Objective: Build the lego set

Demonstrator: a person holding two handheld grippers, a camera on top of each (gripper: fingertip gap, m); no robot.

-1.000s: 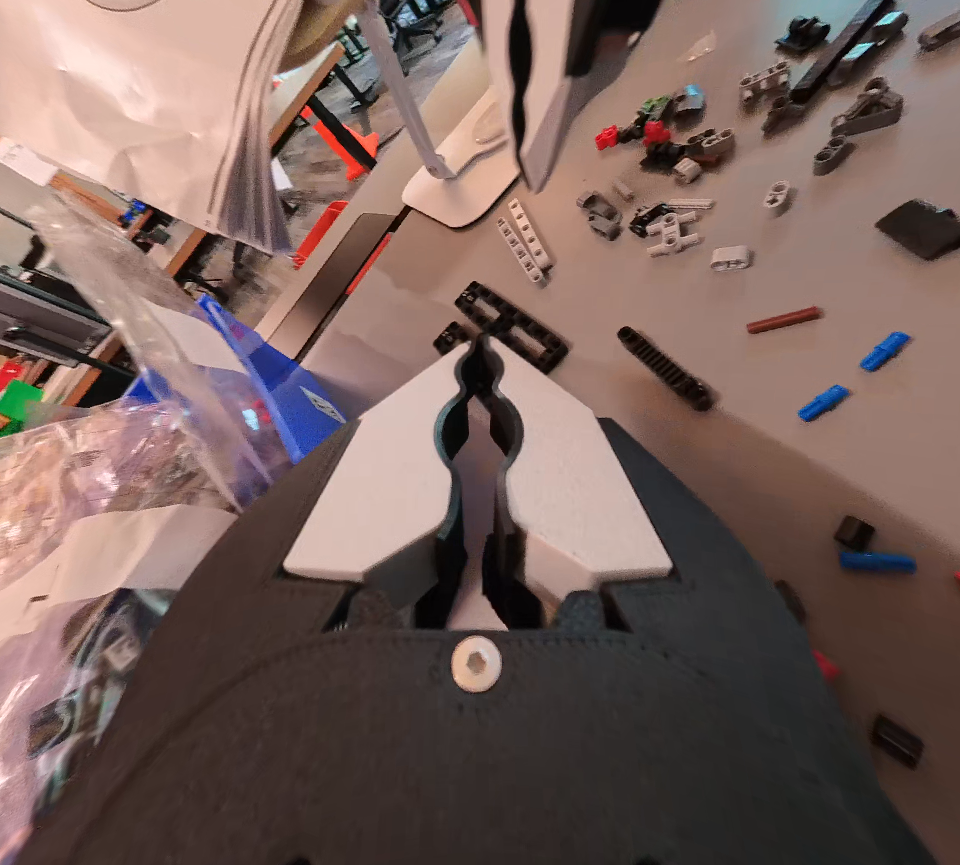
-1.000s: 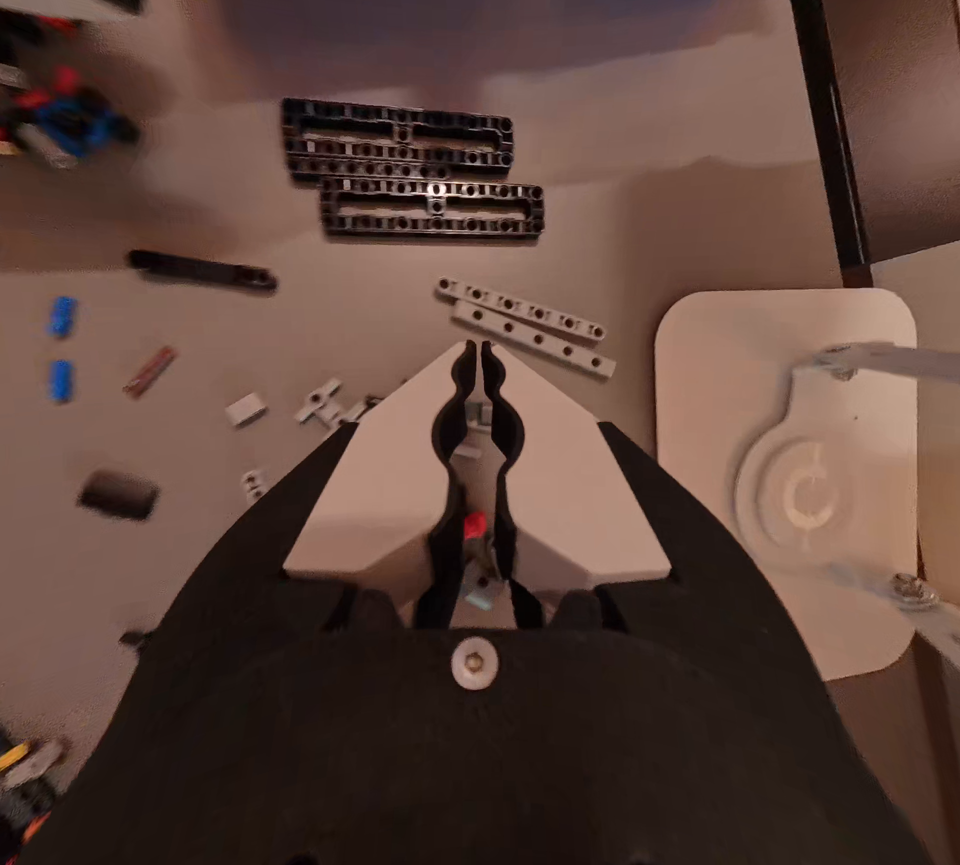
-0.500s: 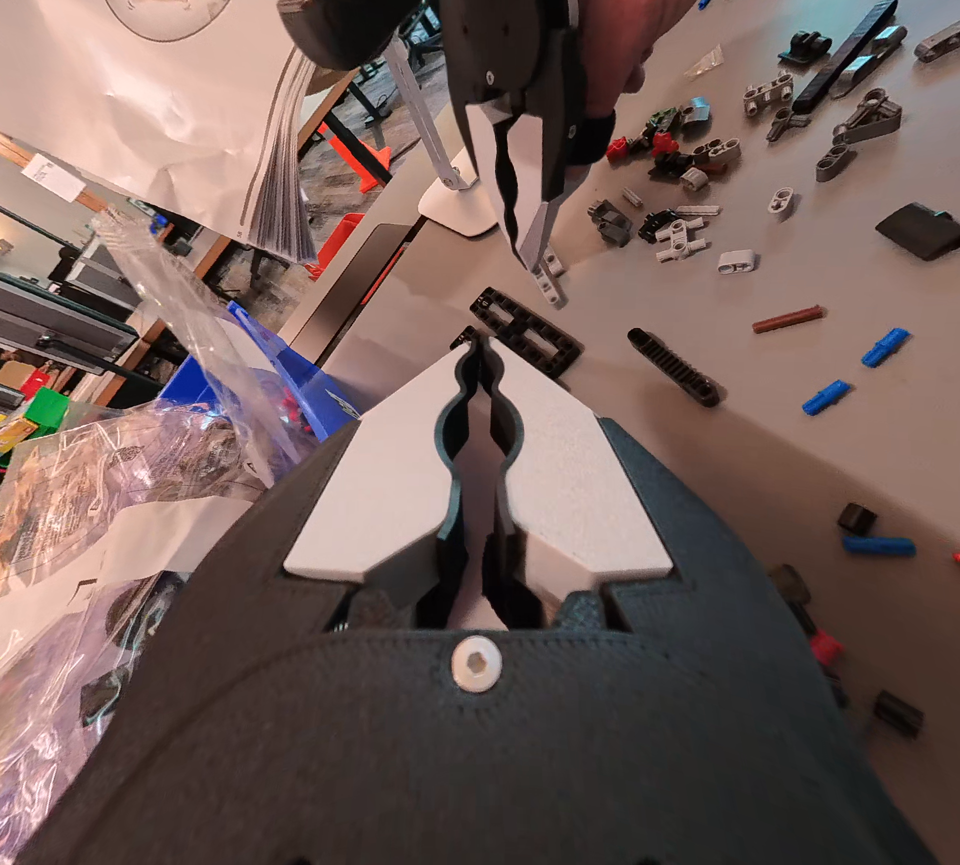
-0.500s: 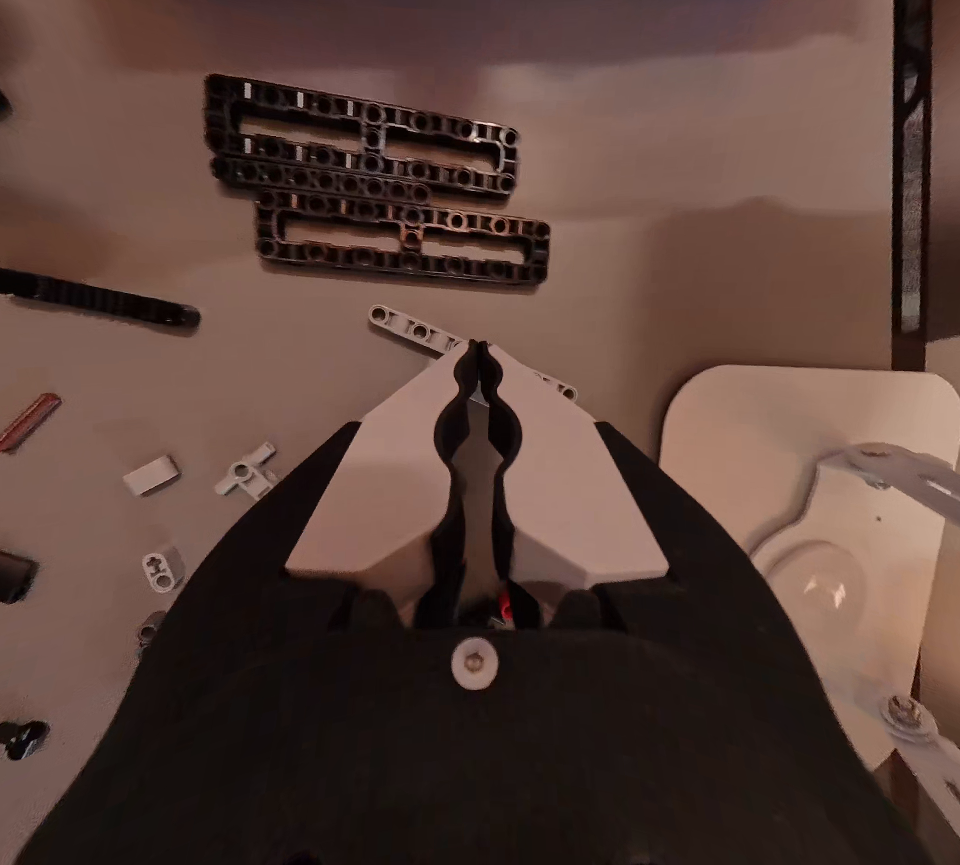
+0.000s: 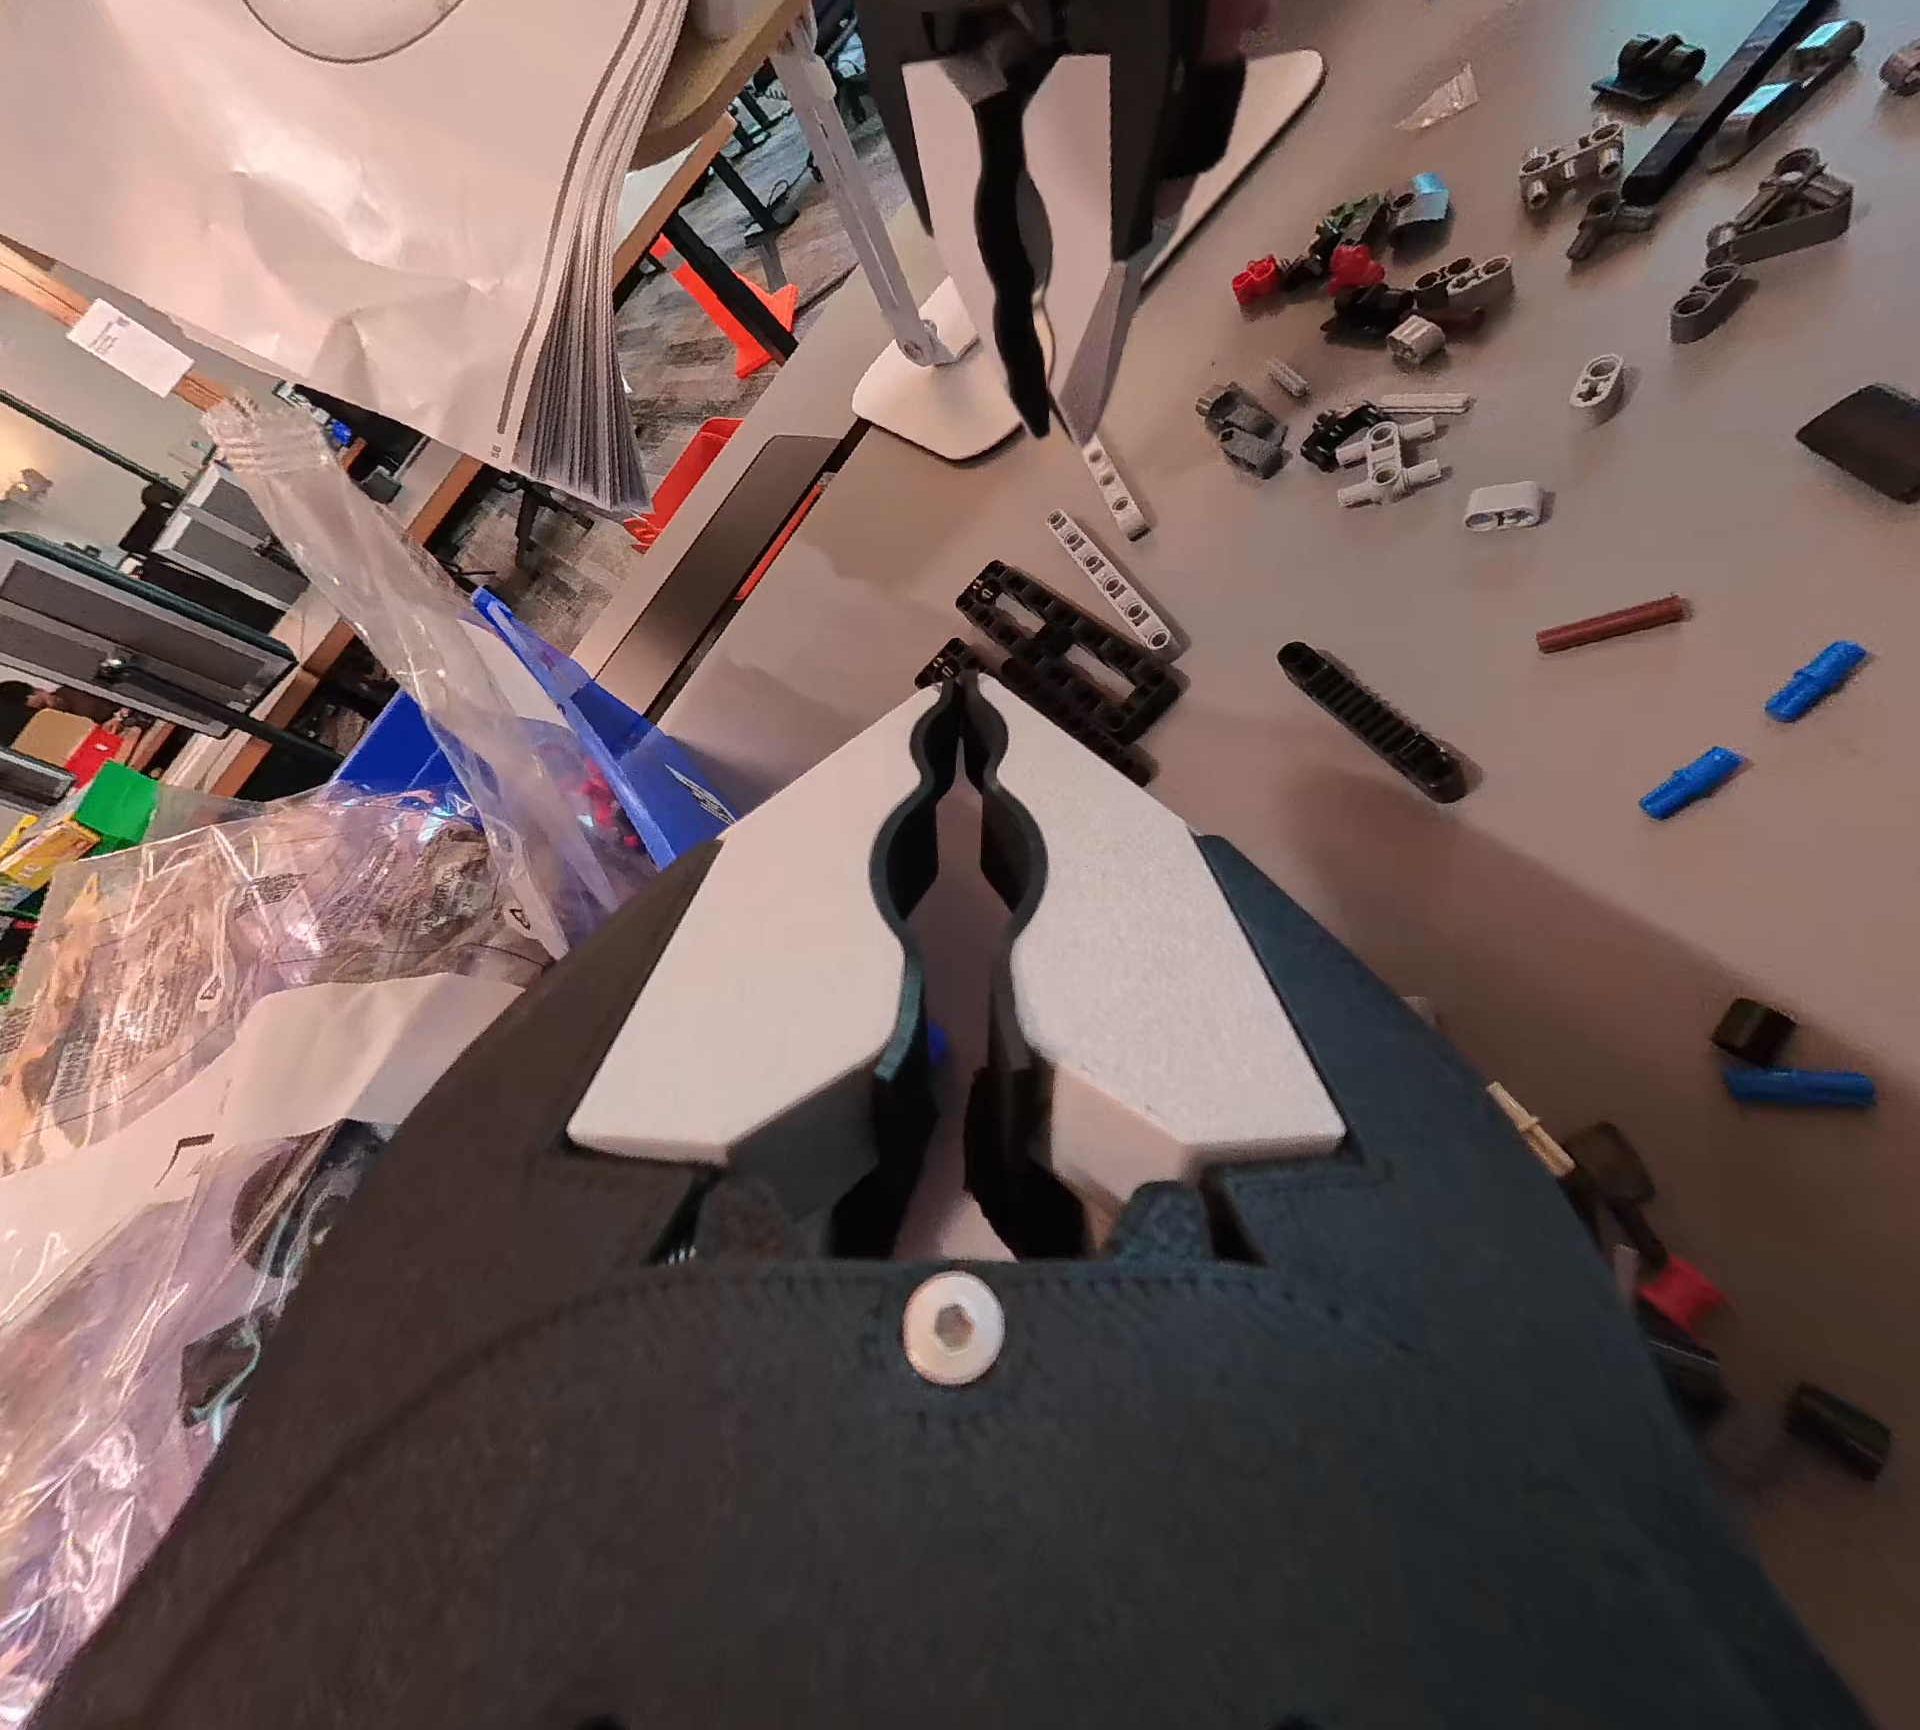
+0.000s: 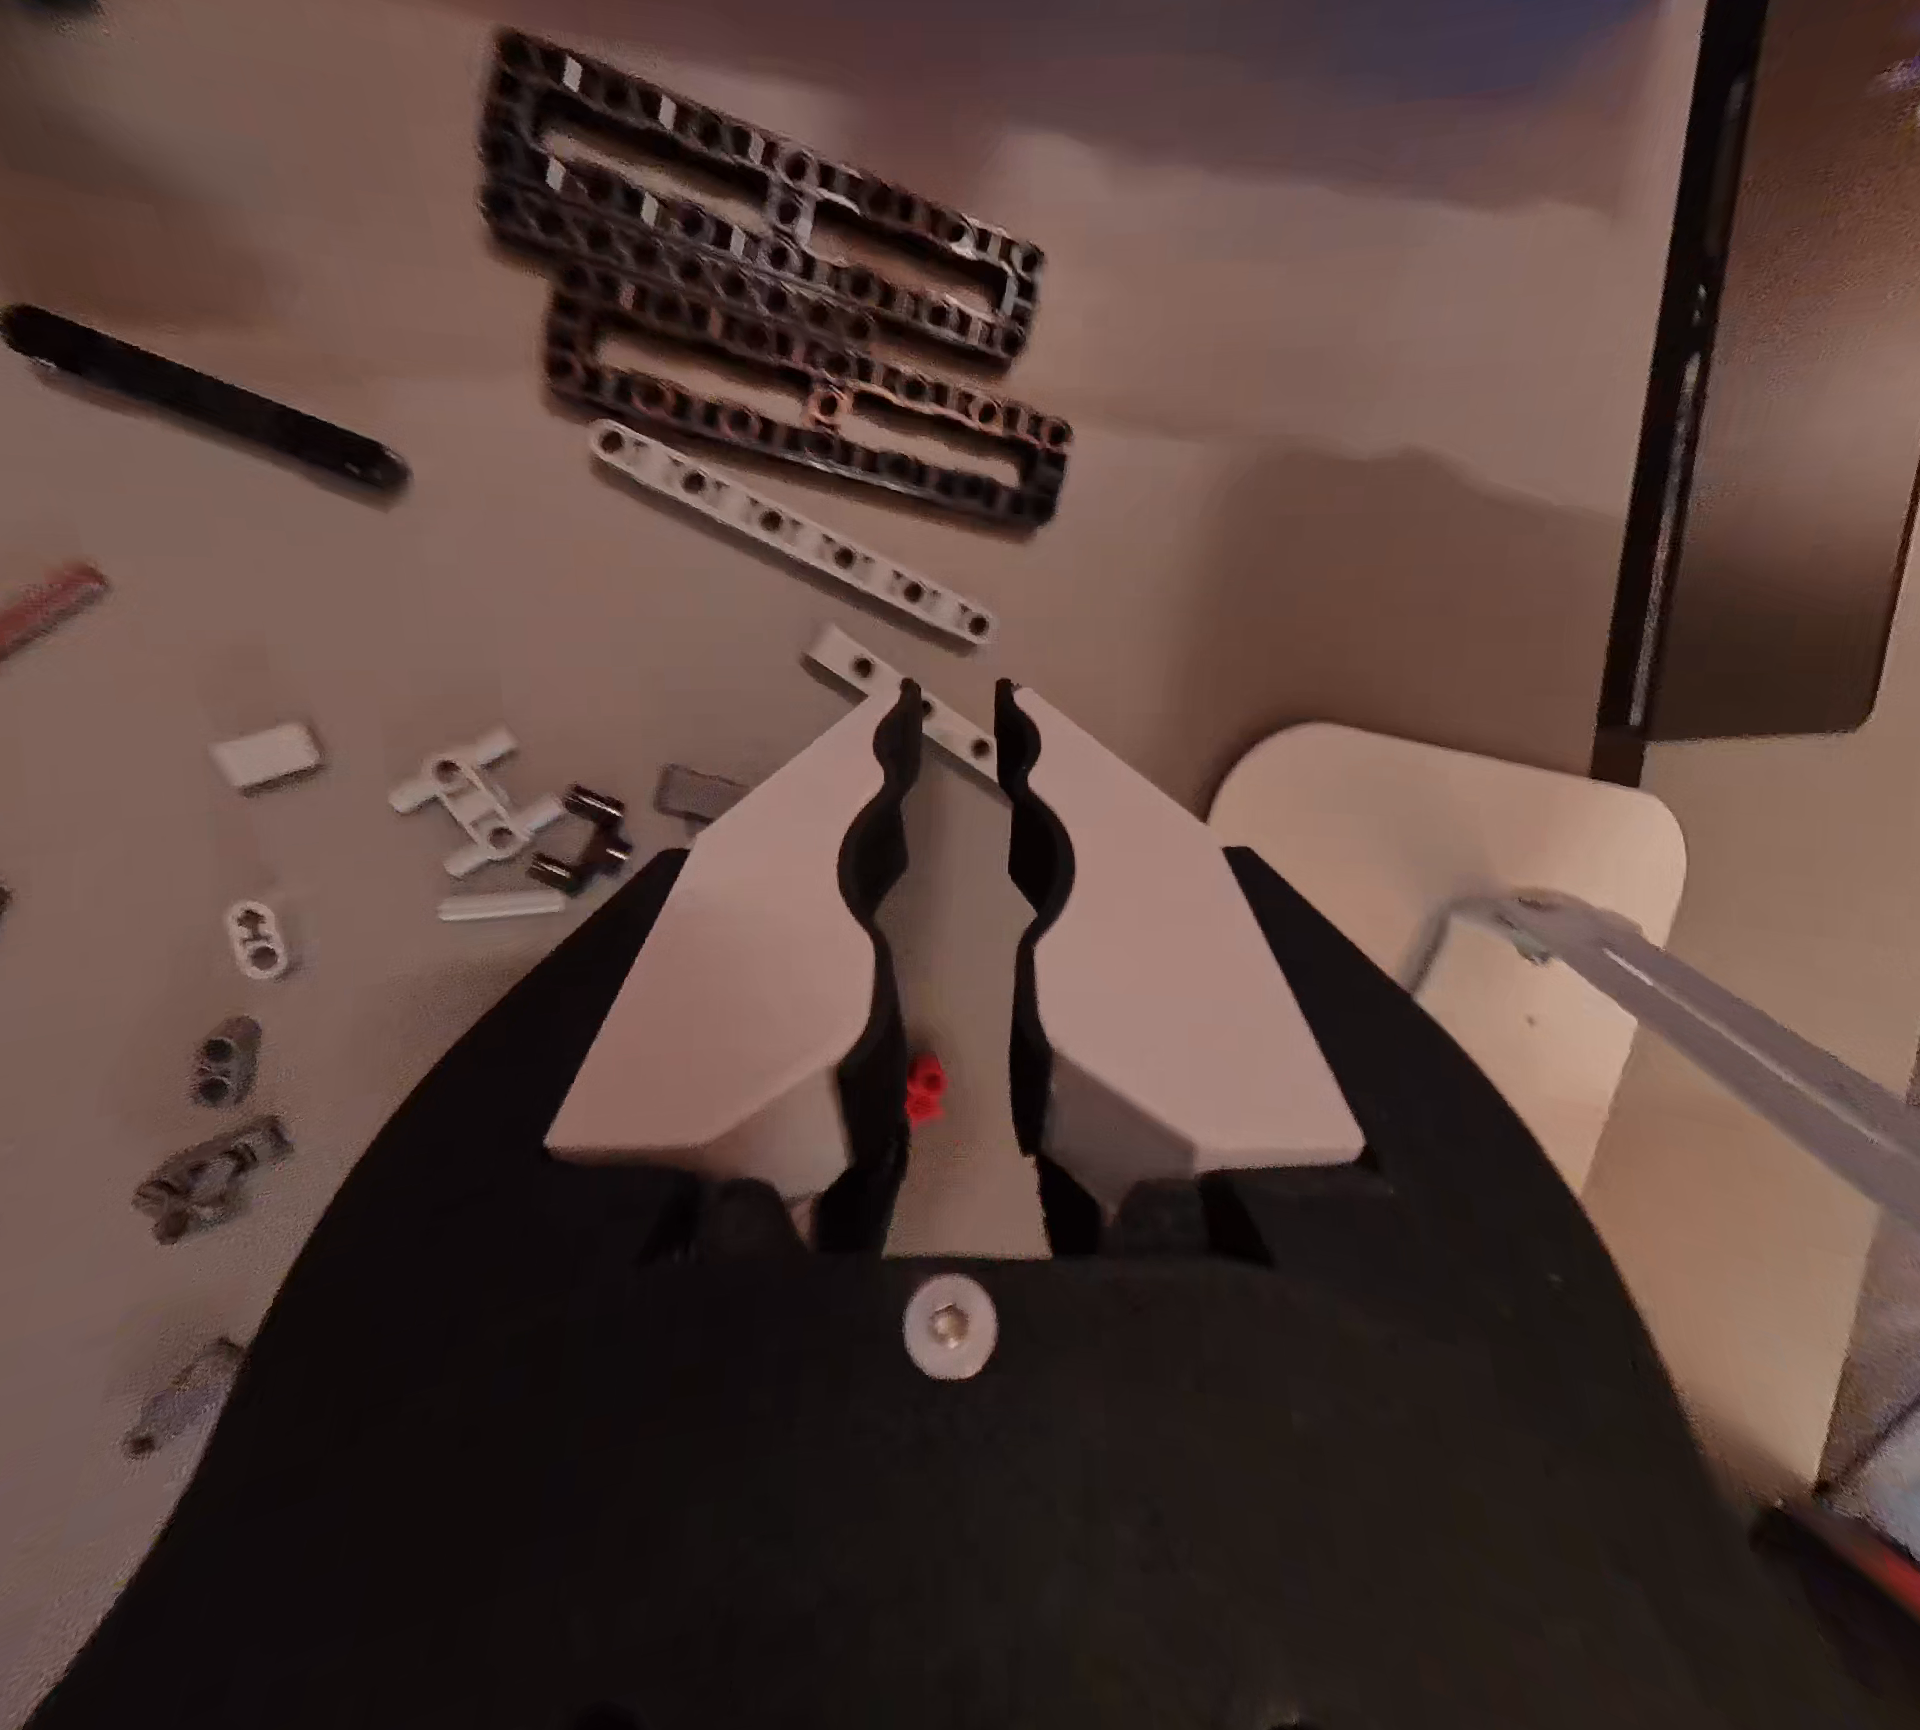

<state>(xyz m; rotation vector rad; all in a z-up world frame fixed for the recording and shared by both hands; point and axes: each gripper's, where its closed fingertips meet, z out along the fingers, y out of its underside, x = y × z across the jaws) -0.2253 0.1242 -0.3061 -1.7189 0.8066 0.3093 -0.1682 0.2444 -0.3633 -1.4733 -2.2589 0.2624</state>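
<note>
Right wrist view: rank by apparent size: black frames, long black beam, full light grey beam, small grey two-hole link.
1. Black frames, the two lying side by side
2. Long black beam and full light grey beam: look alike in length, unranked
3. Two-hole link

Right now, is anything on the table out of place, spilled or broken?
Nothing looks broken or spilled. The parts lie scattered flat on the table, as for sorting. The right gripper is open over one grey beam; the second grey beam lies against the black frames.
</note>
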